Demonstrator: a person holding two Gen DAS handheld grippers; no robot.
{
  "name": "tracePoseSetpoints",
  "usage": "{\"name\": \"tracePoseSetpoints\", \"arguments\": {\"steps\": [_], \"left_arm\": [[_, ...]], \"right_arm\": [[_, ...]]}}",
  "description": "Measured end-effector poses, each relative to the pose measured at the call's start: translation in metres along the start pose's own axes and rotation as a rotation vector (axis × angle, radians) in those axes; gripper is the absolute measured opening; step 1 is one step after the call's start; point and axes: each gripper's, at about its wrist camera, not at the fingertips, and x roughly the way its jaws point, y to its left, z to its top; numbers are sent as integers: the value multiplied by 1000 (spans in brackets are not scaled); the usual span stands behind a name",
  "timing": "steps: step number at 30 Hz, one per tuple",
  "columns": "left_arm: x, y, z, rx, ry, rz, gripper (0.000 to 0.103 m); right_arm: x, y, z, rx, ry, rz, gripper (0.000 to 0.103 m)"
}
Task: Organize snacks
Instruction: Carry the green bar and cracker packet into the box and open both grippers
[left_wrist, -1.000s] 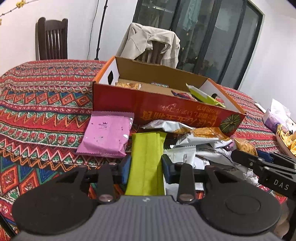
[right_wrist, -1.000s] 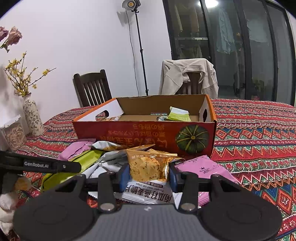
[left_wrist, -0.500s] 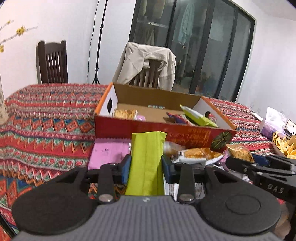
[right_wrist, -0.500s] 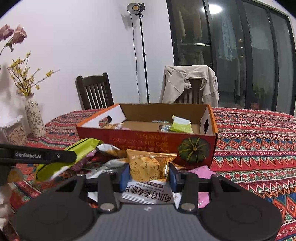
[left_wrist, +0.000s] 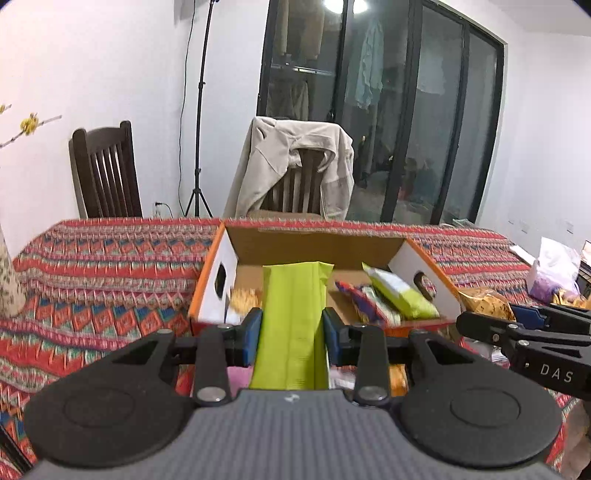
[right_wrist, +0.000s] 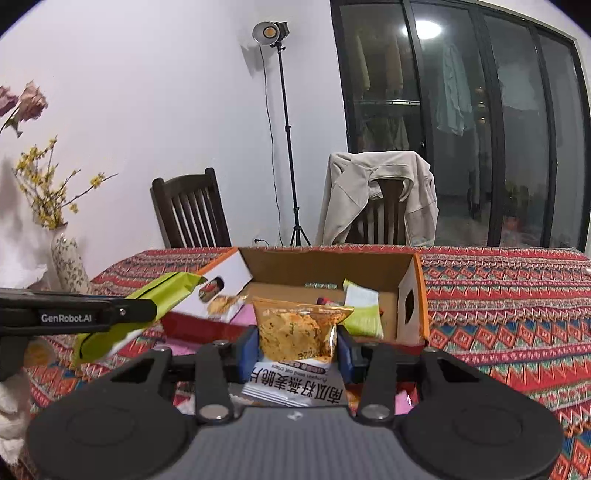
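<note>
From the left wrist, the left gripper (left_wrist: 291, 332) is clenched on a green packet (left_wrist: 293, 325) held in the air just in front of the cardboard box (left_wrist: 314, 245), its far end reaching over the box's near wall. From the right wrist, the right gripper (right_wrist: 297, 349) grasps an orange snack bag (right_wrist: 297, 328) just before the box (right_wrist: 332, 264), while the green packet (right_wrist: 147, 306) hangs left of the box.

snacks held over an open box on a covered table

the cardboard box (right_wrist: 413, 295) sits mid-table on the tablecloth (right_wrist: 498, 295), packets inside it. the left gripper (left_wrist: 291, 334) holds a long packet (left_wrist: 293, 325) just before the box's near wall; to its right the right gripper (right_wrist: 297, 349) holds a chip bag (right_wrist: 295, 330). two chairs (right_wrist: 192, 216) and a light stand (right_wrist: 286, 147) stand behind the table.
</note>
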Motion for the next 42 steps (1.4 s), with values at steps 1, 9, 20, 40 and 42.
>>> {"name": "tracePoseSetpoints", "arguments": {"steps": [1, 9, 20, 40, 42], "left_arm": [[3, 0, 5, 0, -4, 3, 36], [36, -7, 40, -19, -34, 40, 36], [90, -4, 61, -80, -25, 71, 36], [143, 16, 25, -98, 9, 113, 36], [142, 16, 23, -99, 0, 117, 39]], "right_arm": [[3, -1, 5, 1, -1, -5, 42], [36, -13, 41, 39, -16, -24, 42], [90, -22, 54, 84, -17, -43, 42], [146, -56, 25, 120, 38, -80, 42], [147, -57, 24, 126, 47, -74, 45]]}}
